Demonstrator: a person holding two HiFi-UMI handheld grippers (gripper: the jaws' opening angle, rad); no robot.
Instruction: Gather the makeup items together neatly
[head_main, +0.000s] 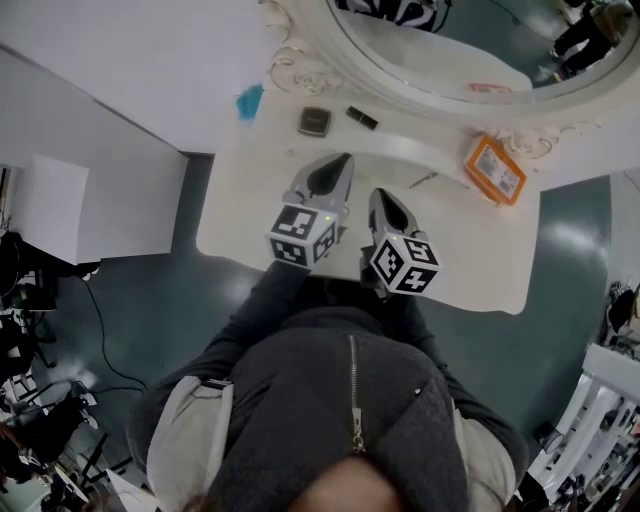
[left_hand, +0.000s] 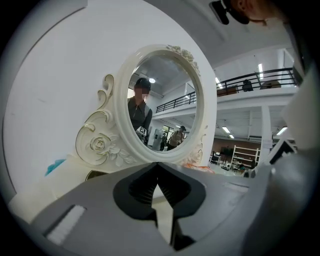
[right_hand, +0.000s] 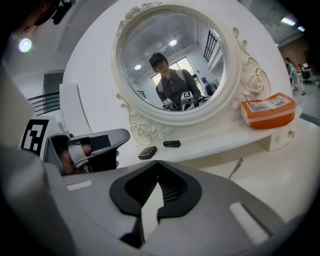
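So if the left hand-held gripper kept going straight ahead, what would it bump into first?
Probably the mirror frame, at its carved lower edge, beyond the shut tips of the left hand-held gripper. The compact lies left of that line. Depth is hard to judge.

Grey left gripper (head_main: 345, 158), right gripper (head_main: 380, 193); black-white marker cubes (head_main: 302, 236); dark zip jacket (head_main: 300, 400).

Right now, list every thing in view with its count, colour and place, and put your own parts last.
Table: one, white, under both tools.
Mirror: one, oval, ornate white frame, at the table's back.
Compact: one, dark, on the raised shelf.
Tube: one, black, on the shelf, right of the compact.
Packet: one, orange, at the shelf's right end.
Thin stick: one, dark, on the tabletop.
Blue item: one, at the table's left edge, kind unclear.
Left tool: grey, shut, empty.
Right tool: grey, shut, empty.
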